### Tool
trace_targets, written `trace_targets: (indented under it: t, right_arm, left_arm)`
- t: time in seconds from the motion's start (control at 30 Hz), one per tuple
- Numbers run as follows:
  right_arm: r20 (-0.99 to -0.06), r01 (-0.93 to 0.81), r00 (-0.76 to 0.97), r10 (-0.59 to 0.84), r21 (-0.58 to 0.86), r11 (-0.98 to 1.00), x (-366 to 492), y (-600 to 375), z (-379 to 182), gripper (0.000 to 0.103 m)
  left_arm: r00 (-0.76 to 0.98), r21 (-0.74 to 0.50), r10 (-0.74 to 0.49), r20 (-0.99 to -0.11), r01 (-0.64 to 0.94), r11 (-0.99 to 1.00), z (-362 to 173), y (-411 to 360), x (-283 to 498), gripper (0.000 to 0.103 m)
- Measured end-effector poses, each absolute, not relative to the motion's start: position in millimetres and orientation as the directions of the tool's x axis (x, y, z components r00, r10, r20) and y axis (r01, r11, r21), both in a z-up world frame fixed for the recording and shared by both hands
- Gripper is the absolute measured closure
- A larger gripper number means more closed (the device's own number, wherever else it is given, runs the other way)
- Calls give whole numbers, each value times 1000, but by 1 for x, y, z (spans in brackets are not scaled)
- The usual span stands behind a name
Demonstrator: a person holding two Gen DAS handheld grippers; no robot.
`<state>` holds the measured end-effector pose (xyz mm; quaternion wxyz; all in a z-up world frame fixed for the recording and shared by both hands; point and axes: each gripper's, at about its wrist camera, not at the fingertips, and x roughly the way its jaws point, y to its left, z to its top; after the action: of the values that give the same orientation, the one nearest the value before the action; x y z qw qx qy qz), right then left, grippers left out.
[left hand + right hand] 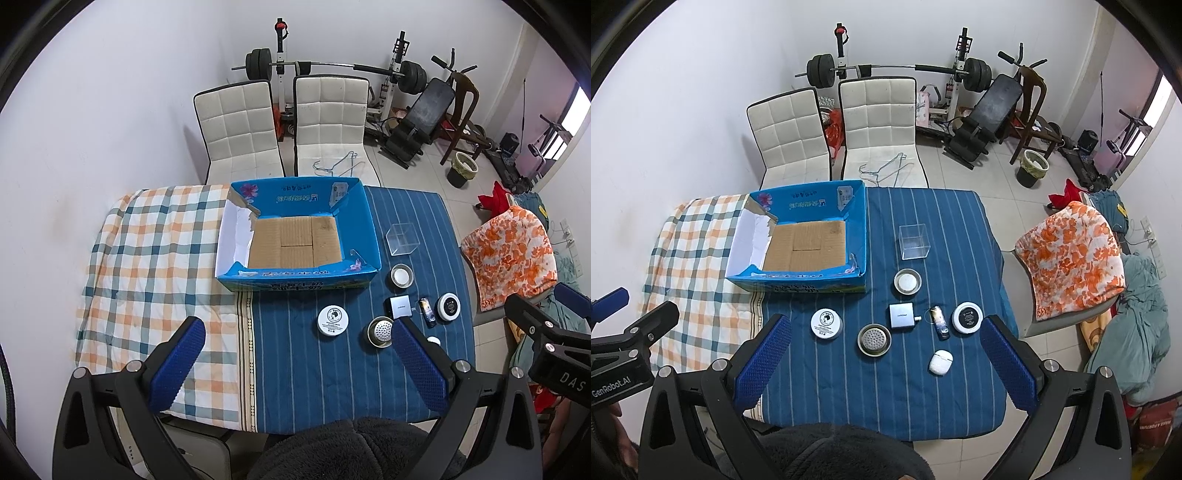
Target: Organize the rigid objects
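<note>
The table [923,387] wears a blue striped cloth, with a checked quilt [694,258] over its left part; the box [809,282] (open, blue, bare cardboard floor) straddles the two, holding nothing; to its right stands a clear cube [914,242], then nearer, a metal dish [907,281]; in a row across the stripes sit a white tin [826,323], a grey charger [900,316], a dark vial [939,322] and a black-rimmed white disc [967,317]; nearer still, a perforated metal cup [874,339] and a white earbud case [940,363]; the left gripper [297,369] hovers spread wide over the near edge, gripping nothing; the right gripper [884,365] likewise gapes above the small things.
</note>
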<state>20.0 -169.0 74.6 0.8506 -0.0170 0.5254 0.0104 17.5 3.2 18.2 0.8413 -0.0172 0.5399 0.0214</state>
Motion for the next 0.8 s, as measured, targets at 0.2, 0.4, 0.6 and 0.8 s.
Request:
trace_targets:
  t: [0.2,0.4,0.6,0.8]
  right_arm:
    - [-894,-36,448,3,-14,999,19,-170,76,0]
    - [-893,-36,449,3,-15,999,19,-169,76,0]
    - [-892,-38,452,7,-12,999,17,-167,77,0]
    - [-892,-39,452,9,-10,999,15,-165,79,0]
  left_arm:
    - [416,-6,18,-909,-56,998,24,2,19,0]
    - [418,-7,15,-908,-52,999,24,3,18,0]
    - [421,-5,16,-907,-48,999,19,4,12,0]
    - [424,-7,14,-906,-47,999,18,5,11,0]
